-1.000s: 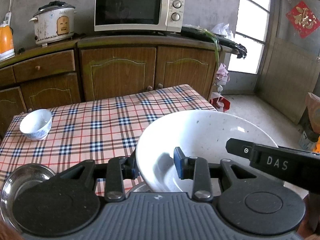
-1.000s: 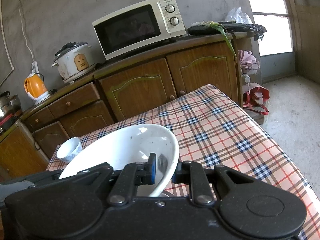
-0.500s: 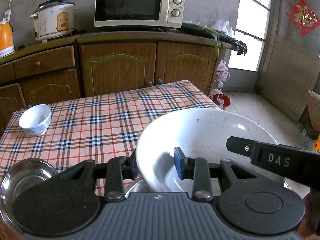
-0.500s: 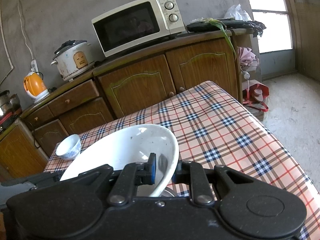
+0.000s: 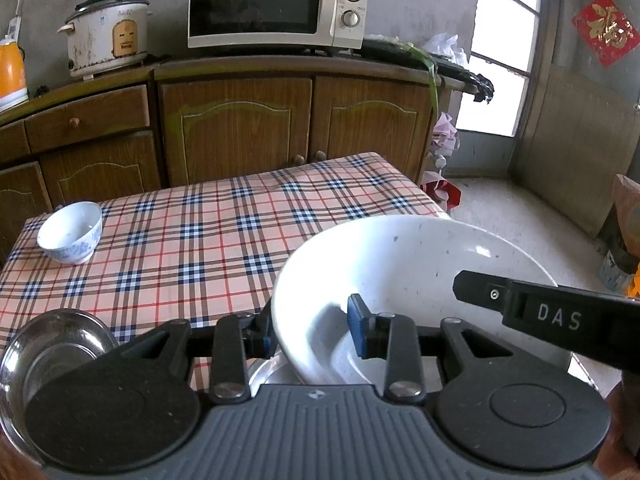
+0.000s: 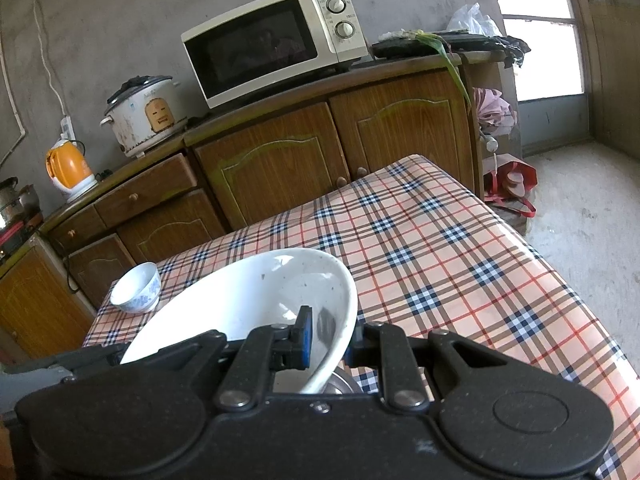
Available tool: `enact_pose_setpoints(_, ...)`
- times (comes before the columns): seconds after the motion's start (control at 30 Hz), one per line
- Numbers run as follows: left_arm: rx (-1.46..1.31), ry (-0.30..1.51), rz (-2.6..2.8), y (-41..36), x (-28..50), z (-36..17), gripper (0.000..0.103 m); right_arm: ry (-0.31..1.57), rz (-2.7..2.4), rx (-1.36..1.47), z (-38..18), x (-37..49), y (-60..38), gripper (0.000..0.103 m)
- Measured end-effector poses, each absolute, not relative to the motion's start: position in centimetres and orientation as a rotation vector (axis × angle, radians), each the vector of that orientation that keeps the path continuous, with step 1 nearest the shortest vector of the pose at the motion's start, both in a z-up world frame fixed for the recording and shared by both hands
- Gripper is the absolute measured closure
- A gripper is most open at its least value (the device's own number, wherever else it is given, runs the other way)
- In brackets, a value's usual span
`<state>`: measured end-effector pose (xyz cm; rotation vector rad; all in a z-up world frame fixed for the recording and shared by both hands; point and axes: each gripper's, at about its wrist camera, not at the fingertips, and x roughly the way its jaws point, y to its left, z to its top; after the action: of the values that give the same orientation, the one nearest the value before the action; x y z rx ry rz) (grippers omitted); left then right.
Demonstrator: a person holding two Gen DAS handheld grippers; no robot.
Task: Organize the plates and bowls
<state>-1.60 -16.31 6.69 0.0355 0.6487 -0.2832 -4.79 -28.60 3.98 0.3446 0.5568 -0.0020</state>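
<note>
Checked tablecloth (image 5: 224, 240) below: both tongs, left gripper (image 5: 312, 328) and right gripper (image 6: 328, 340), pinch opposite rims of the white bowl (image 5: 400, 264) (lifted between them, tilted).

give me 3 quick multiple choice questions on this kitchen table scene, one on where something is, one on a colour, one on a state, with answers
1. Where does the small blue-and-white bowl stand?
A. on the plaid table near its far left corner
B. on top of the microwave
C. inside the large white bowl

2. What colour is the kettle on the counter?
A. green
B. orange
C. black

3. How is the large white bowl held?
A. it lies flat on the table, untouched
B. only the left gripper clamps it
C. both grippers clamp its rim, on opposite sides

Answers:
1. A: the bowl sits on the table at the far left corner, apart from everything else.
2. B: its body is orange on a white base.
3. C: the left gripper pinches the rim in its view, and the right gripper pinches the opposite rim in its own.
</note>
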Motion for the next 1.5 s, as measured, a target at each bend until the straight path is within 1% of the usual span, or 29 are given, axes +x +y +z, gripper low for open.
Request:
enact_pose_setpoints(0.63, 0.036, 0.667, -0.286, -16.3, -2.0, 6.0, 0.070, 0.569, -0.002, 0.351, 3.2, -5.3, -28.5, 0.083)
enact_pose_setpoints(1.5, 0.057, 0.720, -0.267, -15.4, -2.2, 3.9, 0.070, 0.644, 0.014, 0.366, 0.6, -5.2, -27.6, 0.083)
